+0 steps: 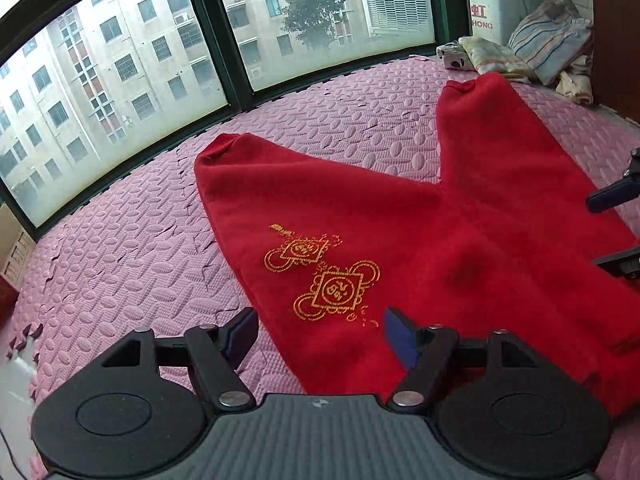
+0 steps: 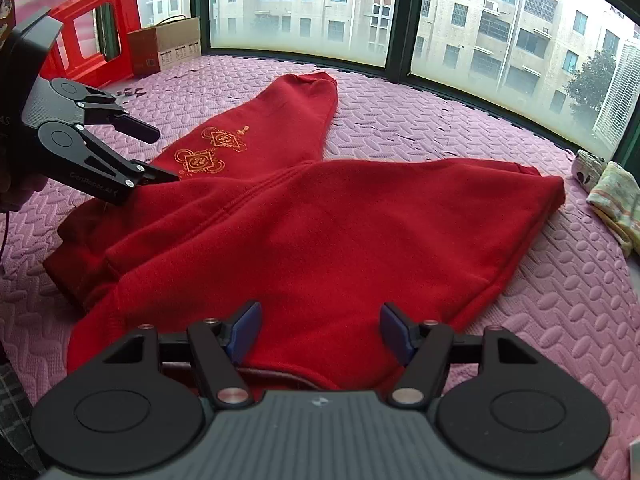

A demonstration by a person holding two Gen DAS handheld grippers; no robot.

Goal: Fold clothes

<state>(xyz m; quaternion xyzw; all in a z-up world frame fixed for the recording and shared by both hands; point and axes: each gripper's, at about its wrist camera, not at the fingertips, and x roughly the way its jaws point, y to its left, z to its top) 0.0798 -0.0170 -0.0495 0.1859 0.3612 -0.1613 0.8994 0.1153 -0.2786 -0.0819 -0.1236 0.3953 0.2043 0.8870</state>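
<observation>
Nearest in the left wrist view, left gripper (image 1: 320,334) spread wide, nothing between its blue pads; one finger above the pink embossed foam mat (image 1: 132,248), the other above the hem edge of the red fleece trousers (image 1: 472,240). Right gripper (image 2: 320,330) likewise released, both fingers hovering over the waist end of the same trousers (image 2: 320,232), grasping nothing. Trousers lie flat on the mat (image 2: 560,320), waist toward the cameras, two legs splayed apart in a V toward the window. Gold embroidered knot emblem (image 1: 320,276) on the leg nearer the left gripper; same emblem (image 2: 210,150) seen from the right wrist view, just beyond the left gripper (image 2: 162,152), whose lower finger meets the cloth edge. Small pile of folded pastel striped and patterned clothes (image 1: 532,56) at the far end of the mat, past the tip of the other leg. Brown cardboard box (image 2: 166,44) and red plastic stool (image 2: 100,16) in the far corner by the dark green window frame (image 2: 404,20). Pale apartment blocks (image 1: 120,60) outside.
</observation>
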